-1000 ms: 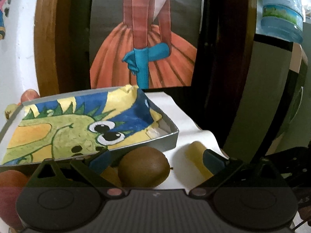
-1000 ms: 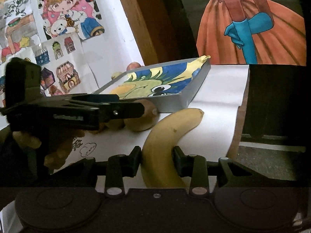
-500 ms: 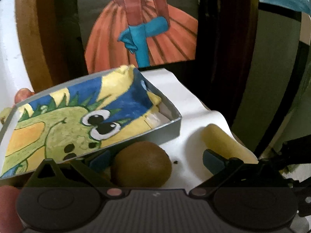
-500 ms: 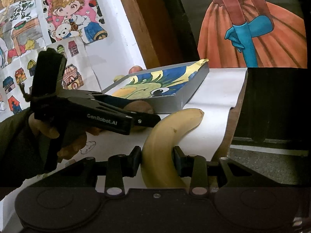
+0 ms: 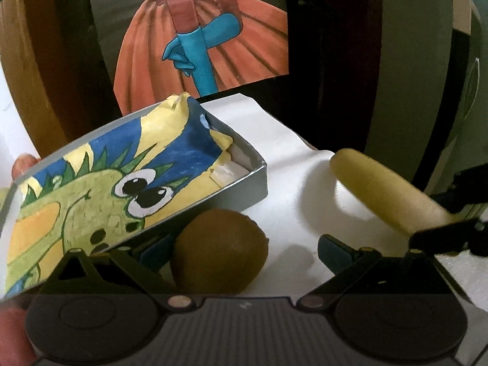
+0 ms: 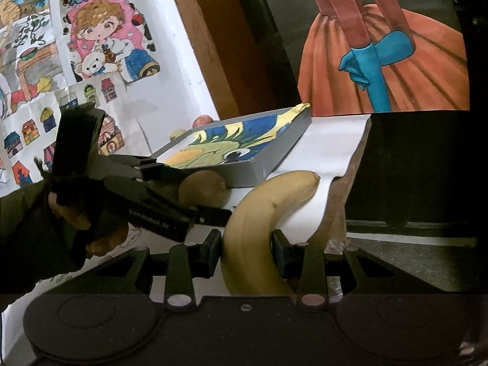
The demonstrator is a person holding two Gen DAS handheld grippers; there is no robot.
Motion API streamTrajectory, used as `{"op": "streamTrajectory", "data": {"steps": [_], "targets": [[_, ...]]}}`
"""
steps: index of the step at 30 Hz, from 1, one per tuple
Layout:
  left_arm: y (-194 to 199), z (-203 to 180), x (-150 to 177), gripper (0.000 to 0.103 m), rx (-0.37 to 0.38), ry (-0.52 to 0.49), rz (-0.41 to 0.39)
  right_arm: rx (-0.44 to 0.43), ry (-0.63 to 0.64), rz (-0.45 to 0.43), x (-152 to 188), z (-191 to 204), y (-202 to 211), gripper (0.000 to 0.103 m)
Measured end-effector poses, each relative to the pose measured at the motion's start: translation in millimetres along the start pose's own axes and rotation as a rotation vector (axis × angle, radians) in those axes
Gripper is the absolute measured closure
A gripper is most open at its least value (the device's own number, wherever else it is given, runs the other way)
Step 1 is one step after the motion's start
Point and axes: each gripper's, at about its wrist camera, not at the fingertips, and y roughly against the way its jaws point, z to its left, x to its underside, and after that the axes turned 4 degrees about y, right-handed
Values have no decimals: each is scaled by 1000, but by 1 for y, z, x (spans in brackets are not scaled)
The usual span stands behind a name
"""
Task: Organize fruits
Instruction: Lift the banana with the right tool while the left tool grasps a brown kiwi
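My right tongs are clamping the banana at its middle, its tip pointing toward 1 o'clock over the white-papered table. My left tongs are standing wide, their fingers lying either side of the kiwi, which is sitting just inside the left finger. At 11 o'clock from the kiwi the grey tray, lined with a green cartoon drawing, is resting beside it
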Motion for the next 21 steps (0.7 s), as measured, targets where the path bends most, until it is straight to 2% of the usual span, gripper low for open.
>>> {"op": "streamTrajectory", "data": {"steps": [7,13,15,17,21], "targets": [[2,-10,7,5,-32,-47,-42,5,-11,-7,0,-2,3,65],[9,-18,13,7,-26,-52,-48,1,-13,-6,0,-1,2,65],[8,-19,13,17,-24,-48,-43,1,-16,-6,-1,-1,1,65],[5,-15,11,23,-11,1,-41,2,-20,-6,-1,-1,1,65],[-3,-16,7,27,-42,31,-48,3,-17,-5,-3,0,0,65]]}}
